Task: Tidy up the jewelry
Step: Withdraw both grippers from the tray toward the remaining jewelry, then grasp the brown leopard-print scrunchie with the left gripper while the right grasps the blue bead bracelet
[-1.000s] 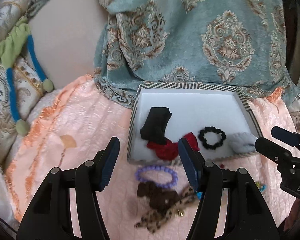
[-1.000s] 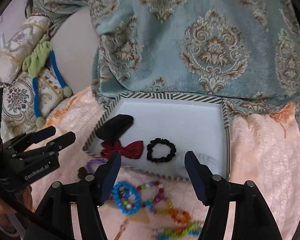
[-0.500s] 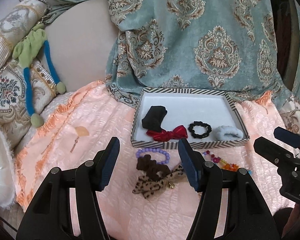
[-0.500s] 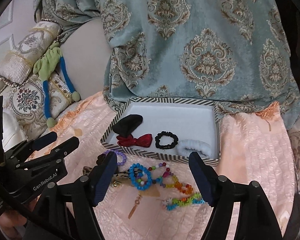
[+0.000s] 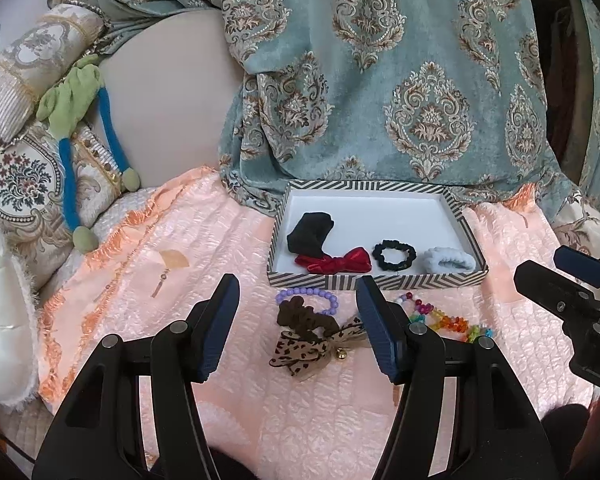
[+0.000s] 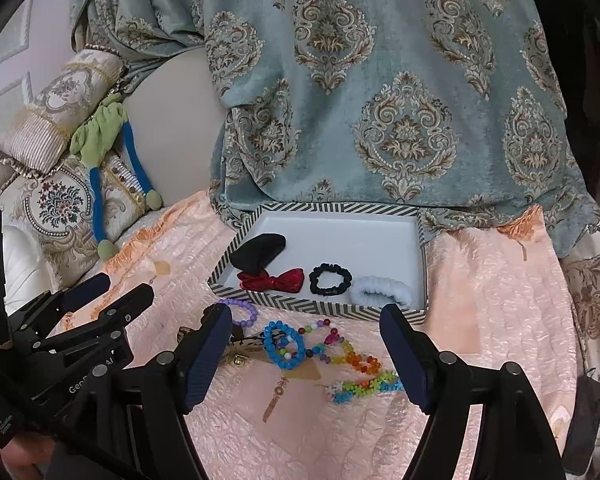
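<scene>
Left gripper [image 5: 297, 302]: jaws spread wide, holding nothing; it hangs above the peach cloth [image 5: 204, 248], with the leopard bow [image 5: 311, 346] and brown scrunchie [image 5: 303, 316] seen between its fingers
Right gripper [image 6: 304, 337]: jaws spread wide, holding nothing; it hangs over the loose beads in front of the tray
Tray [image 6: 327, 208]: striped rim, white floor, on the cloth against the teal drape [image 6: 379, 80]; along its near edge lie a black bow [image 6: 260, 256], red bow [image 6: 274, 280], black scrunchie [image 6: 329, 279] and white scrunchie [image 6: 381, 290]
Outside the tray: purple bracelet [image 5: 307, 294] just beside the rim, touching the brown scrunchie
Left view only: the leopard bow in full, with a small gold bell [image 5: 341, 355]
Right view only: blue bracelet [image 6: 284, 346], rainbow beads [image 6: 351, 356] and a flower-bead bracelet [image 6: 363, 388], clear and whole; the left view shows only part of the rainbow beads, past its right finger
Pendant [image 6: 278, 394]: perhaps a print on the cloth; hard to tell
Pillows [image 5: 28, 172]: at far left, a green and blue toy [image 5: 76, 100] draped on them
</scene>
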The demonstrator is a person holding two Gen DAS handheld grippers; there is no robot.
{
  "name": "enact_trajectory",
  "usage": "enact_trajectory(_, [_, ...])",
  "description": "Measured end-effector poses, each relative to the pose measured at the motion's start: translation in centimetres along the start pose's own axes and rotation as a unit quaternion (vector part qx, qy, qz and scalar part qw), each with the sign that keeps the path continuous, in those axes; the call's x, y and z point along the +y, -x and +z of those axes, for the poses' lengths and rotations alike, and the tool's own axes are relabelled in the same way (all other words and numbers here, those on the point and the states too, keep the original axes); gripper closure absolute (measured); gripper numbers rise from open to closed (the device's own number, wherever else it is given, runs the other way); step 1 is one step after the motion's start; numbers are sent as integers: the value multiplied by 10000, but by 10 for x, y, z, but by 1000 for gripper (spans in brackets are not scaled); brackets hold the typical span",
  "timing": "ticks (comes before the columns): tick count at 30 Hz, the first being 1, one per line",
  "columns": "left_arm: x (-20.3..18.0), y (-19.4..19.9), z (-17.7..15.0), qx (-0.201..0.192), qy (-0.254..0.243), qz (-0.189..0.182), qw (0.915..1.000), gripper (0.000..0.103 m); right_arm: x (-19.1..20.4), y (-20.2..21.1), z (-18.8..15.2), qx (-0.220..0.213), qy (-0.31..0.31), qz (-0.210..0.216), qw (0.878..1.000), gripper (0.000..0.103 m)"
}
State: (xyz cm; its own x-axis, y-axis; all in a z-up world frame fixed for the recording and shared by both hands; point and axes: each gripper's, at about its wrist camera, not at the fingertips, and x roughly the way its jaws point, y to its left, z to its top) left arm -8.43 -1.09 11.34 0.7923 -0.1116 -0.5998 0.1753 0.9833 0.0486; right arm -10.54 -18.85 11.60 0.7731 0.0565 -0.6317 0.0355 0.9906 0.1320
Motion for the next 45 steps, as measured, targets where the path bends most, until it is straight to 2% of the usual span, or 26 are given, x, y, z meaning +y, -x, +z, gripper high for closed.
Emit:
enact_trajectory(18, [6, 0, -11, 101, -32, 57, 9999, 42, -3, 0, -6, 116, -42, 17, 9999, 27])
enact_trajectory(21, [13, -4, -12, 174, 33, -28, 9998, 42, -4, -2, -8, 166, -42, 5, 9999, 27])
enact_trajectory(26, [37, -13, -8, 415, 383, -316, 9979, 42, -8, -5, -10, 201, -64, 31, 9998, 27])
enact_trajectory(31, [48, -32, -12, 897, 655, -779, 9908, 42, -16, -20, -19, 408, -147, 129, 9990, 27])
enact_trajectory(34, [49, -45, -20, 1158, 740, -916, 9863, 42, -22, -33, -26, 574, -180, 210, 9980, 27])
enact_trajectory(36, [49, -58, -25, 1324, 809, -927, 9835, 42, -23, -41, -28, 672, -180, 283, 9972, 32])
enact_trajectory(38, [50, -70, -29, 1485, 902, -972, 9800, 42, -24, -52, -32, 793, -152, 360, 9961, 44])
enact_trajectory(39, [51, -76, -30, 1565, 935, -997, 9782, 41, -24, -57, -33, 845, -139, 390, 9956, 46])
enact_trajectory(45, [45, -114, -36, 1888, 936, -1015, 9723, 36, -13, -105, -35, 1267, 191, 684, 9894, 47])
